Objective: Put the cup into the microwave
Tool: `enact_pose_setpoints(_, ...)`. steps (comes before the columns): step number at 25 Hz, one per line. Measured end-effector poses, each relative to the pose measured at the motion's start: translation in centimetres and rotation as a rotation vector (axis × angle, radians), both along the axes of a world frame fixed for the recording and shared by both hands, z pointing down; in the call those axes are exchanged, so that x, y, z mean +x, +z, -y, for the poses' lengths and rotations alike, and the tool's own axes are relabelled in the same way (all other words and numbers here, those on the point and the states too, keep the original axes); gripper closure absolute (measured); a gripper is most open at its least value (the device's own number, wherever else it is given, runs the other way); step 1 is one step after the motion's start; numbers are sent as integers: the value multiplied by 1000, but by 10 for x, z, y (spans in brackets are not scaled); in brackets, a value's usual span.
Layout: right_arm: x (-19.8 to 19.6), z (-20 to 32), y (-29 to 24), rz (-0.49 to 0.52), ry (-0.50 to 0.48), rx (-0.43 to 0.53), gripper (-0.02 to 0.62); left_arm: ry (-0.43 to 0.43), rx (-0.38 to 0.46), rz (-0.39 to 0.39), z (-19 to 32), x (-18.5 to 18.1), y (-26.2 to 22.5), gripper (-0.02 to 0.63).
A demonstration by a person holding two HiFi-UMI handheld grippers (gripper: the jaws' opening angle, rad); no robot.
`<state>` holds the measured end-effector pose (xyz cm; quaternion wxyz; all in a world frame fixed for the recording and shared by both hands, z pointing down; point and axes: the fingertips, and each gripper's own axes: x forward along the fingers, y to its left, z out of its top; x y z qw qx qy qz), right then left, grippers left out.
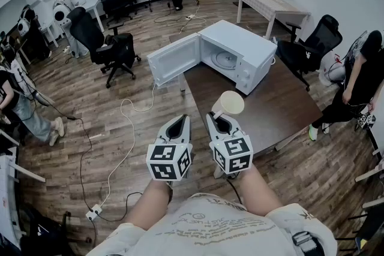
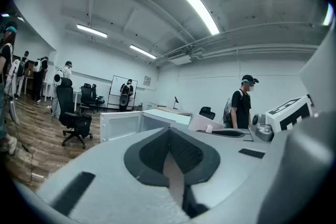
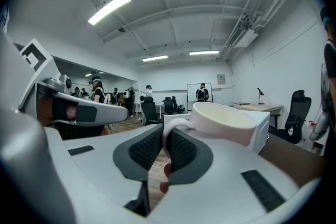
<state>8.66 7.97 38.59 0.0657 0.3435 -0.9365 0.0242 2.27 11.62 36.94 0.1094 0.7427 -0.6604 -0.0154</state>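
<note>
A cream cup (image 1: 228,103) hangs in the air over the near left corner of the dark table (image 1: 282,111). My right gripper (image 1: 216,119) is shut on its handle. In the right gripper view the cup (image 3: 223,120) sits just past the pads, with its thin handle pinched between them. The white microwave (image 1: 240,45) stands on the table beyond it, its door (image 1: 174,60) swung wide open to the left and the glass turntable showing inside. My left gripper (image 1: 179,123) hovers beside the right one, shut with nothing in it.
Black office chairs (image 1: 111,48) stand left of the table, and another (image 1: 312,39) stands at its right. A white cable (image 1: 129,129) trails across the wooden floor. Several people stand around the room's edges. A light desk (image 1: 270,6) is at the back.
</note>
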Motion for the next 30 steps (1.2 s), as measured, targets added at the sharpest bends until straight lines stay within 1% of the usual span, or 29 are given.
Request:
enact_pose_setpoints(6,-11,-5,6,-16,1,-1,563,7,-8,-7,-5,-11,6,592)
enact_pose_setpoints(11,-19,-6,8,10,4,-17,563,13,-6,-15,-6,-19,8,592)
enact_pose_setpoints(21,-49,-7,22,-38,28,-10,563,27,-27,-34,-19,-52,25,592)
enact_pose_setpoints(25,-55,-4,24,-46,41,-20,563,26,-44,-56,-19,-64,31,592)
enact_pose_setpoints(30,-59,6,34,-61,41,-24,563,24,-51,-60,-17,-73,39,592)
